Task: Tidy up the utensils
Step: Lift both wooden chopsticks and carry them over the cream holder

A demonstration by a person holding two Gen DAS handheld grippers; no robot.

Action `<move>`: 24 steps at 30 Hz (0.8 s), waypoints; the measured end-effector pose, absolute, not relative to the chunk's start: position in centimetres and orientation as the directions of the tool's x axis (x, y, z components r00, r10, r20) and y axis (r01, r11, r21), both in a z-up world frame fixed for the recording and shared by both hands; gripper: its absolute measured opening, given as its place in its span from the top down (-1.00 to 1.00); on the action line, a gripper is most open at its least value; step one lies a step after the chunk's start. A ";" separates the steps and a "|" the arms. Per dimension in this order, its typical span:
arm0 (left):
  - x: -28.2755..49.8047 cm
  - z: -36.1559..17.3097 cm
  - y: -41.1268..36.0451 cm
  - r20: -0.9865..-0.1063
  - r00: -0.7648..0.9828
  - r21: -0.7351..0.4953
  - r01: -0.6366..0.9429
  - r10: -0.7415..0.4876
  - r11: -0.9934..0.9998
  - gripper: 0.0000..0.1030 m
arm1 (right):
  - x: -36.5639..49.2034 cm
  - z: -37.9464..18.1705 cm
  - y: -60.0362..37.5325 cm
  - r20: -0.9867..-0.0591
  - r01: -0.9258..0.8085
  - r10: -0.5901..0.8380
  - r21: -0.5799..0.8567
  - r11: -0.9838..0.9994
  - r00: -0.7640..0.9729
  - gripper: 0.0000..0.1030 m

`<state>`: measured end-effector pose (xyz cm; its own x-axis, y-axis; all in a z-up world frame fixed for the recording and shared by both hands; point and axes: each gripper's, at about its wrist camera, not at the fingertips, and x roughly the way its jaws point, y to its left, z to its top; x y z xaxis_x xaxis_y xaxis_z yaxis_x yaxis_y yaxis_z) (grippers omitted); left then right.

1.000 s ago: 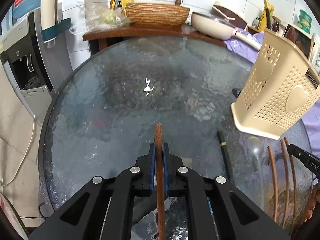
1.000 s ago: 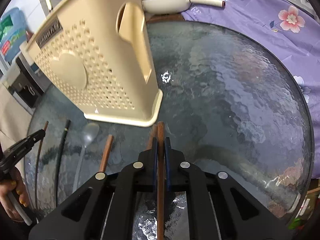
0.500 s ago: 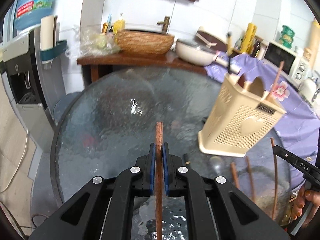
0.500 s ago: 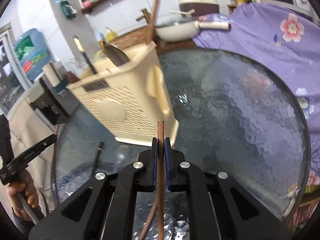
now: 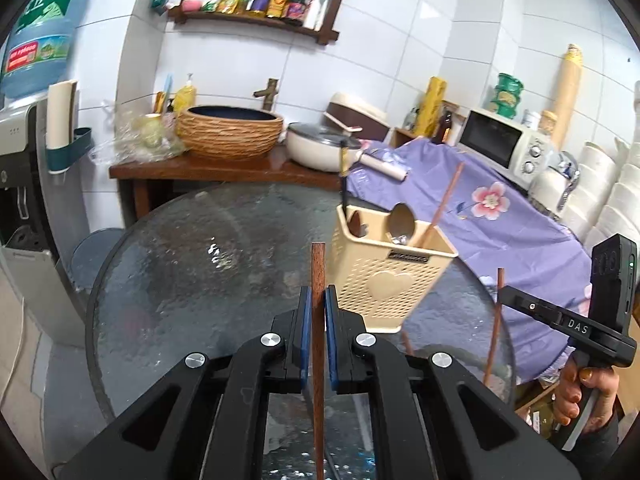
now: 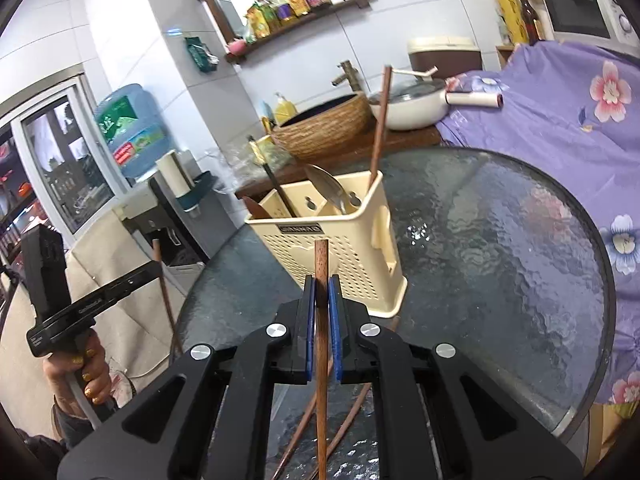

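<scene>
My left gripper [image 5: 316, 312] is shut on a brown wooden chopstick [image 5: 318, 264], held upright above the round glass table [image 5: 192, 280]. A second brown chopstick [image 6: 321, 264] is clamped the same way in my right gripper [image 6: 322, 308]. Each gripper shows in the other's view: the right gripper [image 5: 502, 294] at the right, the left gripper [image 6: 156, 266] at the left. Just ahead, between them, the beige perforated utensil caddy [image 5: 384, 280] [image 6: 344, 252] stands on the table. It holds a chopstick [image 6: 378, 120], a metal spoon [image 6: 328, 188] and a black-handled utensil [image 6: 272, 176].
Loose chopsticks [image 6: 304, 432] lie on the glass below my right gripper. Behind the table a wooden counter [image 5: 224, 168] carries a woven basin and a pan [image 5: 320, 148]. A purple floral cloth [image 5: 480, 216] and a microwave [image 5: 500, 144] are on the right, a water dispenser [image 5: 24, 184] on the left.
Both grippers have risen off the table with their chopsticks and tipped up toward level. The caddy now sits lower and smaller in both views, and the wall and shelf have come into sight.
</scene>
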<state>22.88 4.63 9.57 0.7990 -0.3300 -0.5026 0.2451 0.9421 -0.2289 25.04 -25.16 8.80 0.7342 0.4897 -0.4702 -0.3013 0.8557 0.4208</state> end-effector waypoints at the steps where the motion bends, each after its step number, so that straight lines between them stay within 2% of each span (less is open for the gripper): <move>1: 22.8 9.8 4.6 -0.498 0.799 -0.231 0.253 -0.338 0.939 0.87 | 24.9 8.9 -25.2 -0.466 -0.305 0.493 0.422 0.854 0.735 0.86; 17: 21.9 13.7 3.7 -0.427 0.808 -0.226 0.340 -0.406 0.913 0.87 | 23.6 15.0 -24.6 -0.380 -0.390 0.512 0.355 0.850 0.770 0.86; 24: 22.6 18.4 2.6 -0.344 0.839 -0.201 0.372 -0.421 0.906 0.87 | 25.2 19.7 -23.6 -0.336 -0.411 0.488 0.278 0.868 0.805 0.86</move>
<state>22.64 2.58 18.44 0.8392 -0.4210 -0.3443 0.3720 0.9061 -0.2012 25.17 -23.62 19.70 0.8052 0.4884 -0.3364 -0.4106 0.8684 0.2779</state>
